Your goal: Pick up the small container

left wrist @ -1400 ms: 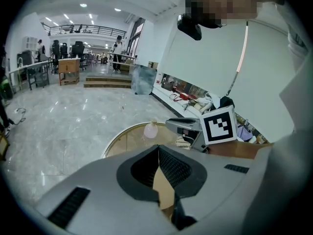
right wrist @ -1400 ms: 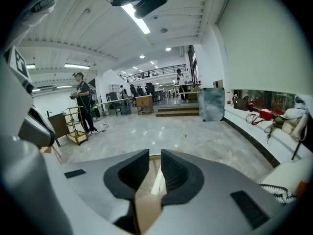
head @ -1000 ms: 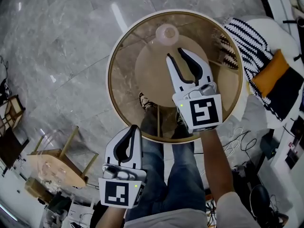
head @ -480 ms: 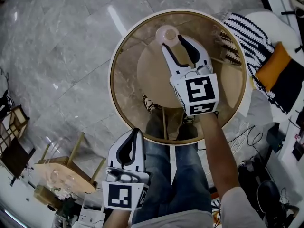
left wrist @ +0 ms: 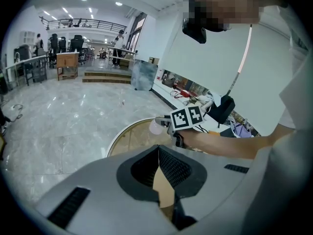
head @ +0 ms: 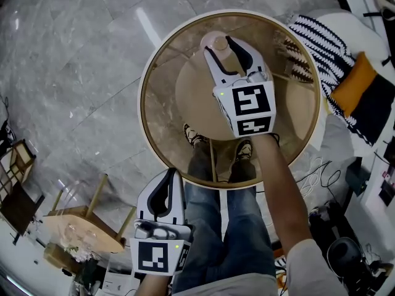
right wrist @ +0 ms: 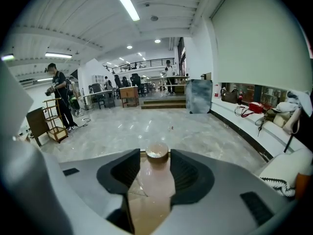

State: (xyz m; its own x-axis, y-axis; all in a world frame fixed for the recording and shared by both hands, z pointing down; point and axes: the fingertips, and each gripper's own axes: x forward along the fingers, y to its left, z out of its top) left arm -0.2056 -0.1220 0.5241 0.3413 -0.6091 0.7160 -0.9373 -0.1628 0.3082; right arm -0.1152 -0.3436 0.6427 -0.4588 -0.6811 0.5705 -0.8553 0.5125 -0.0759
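The small container (head: 214,40), a pale pink translucent pot, stands near the far edge of the round glass table (head: 148,73). My right gripper (head: 218,45) reaches over the table, and its jaws are opening with the container between the fingertips. In the right gripper view the container (right wrist: 157,152) sits at the tips of the right gripper (right wrist: 155,156), with no pad pressing on it. My left gripper (head: 174,174) hangs off the table's near side above the person's legs, its jaws closed together and empty. The left gripper (left wrist: 158,148) looks towards the table (left wrist: 128,136).
A black-and-white striped blanket (head: 321,48) and an orange cushion (head: 353,86) lie on a seat to the table's right. A small wooden side table (head: 74,217) stands at the lower left. Cables (head: 311,180) trail over the marble floor. A person (right wrist: 57,94) stands far off.
My right gripper has moved forward across the table to the container, and its jaws have spread wider around it. The left gripper has barely moved.
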